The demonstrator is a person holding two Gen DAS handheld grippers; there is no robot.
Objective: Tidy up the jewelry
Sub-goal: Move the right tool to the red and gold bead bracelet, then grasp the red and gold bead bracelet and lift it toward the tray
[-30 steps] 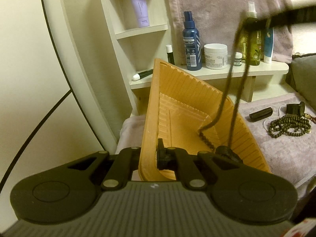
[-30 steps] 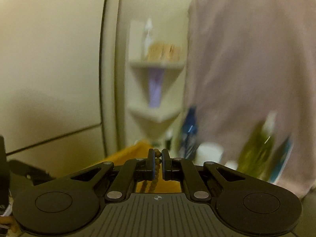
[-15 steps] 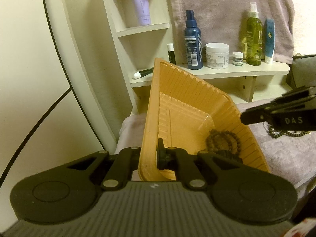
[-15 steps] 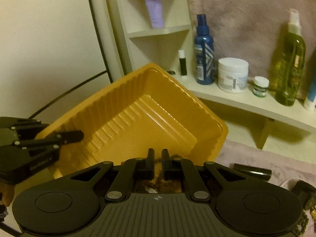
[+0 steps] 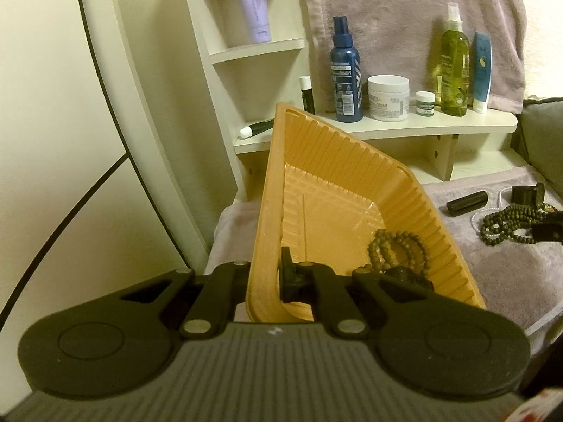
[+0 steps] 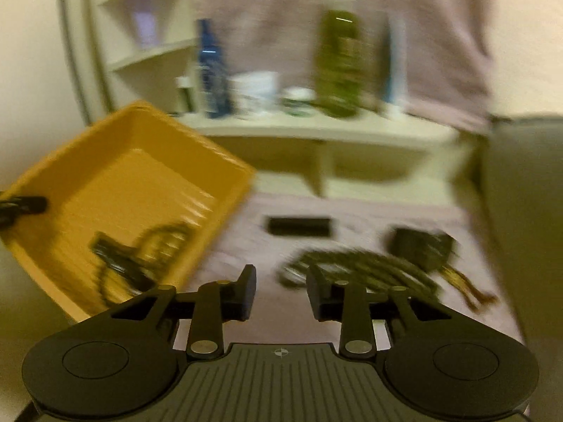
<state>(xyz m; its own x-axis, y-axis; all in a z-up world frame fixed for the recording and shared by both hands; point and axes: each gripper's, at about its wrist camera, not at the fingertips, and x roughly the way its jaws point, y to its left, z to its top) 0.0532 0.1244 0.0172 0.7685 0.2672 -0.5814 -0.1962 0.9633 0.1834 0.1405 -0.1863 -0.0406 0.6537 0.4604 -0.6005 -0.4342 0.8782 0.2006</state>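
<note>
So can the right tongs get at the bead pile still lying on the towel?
Probably yes: the right tongs are open, aimed toward the bead pile just ahead, with only bare towel between; the image is blurred, though.

I read "CREAM" on white jar (image 5: 388, 97), shelf middle | other container labels too small for me to read

A mauve towel (image 5: 499, 267) is covering the surface, carrying a black tube (image 5: 467, 203), a pile of dark bead strands (image 5: 506, 223) and a white bead string (image 5: 478, 216); the shelf (image 5: 422, 126) is bearing bottles and jars.
</note>
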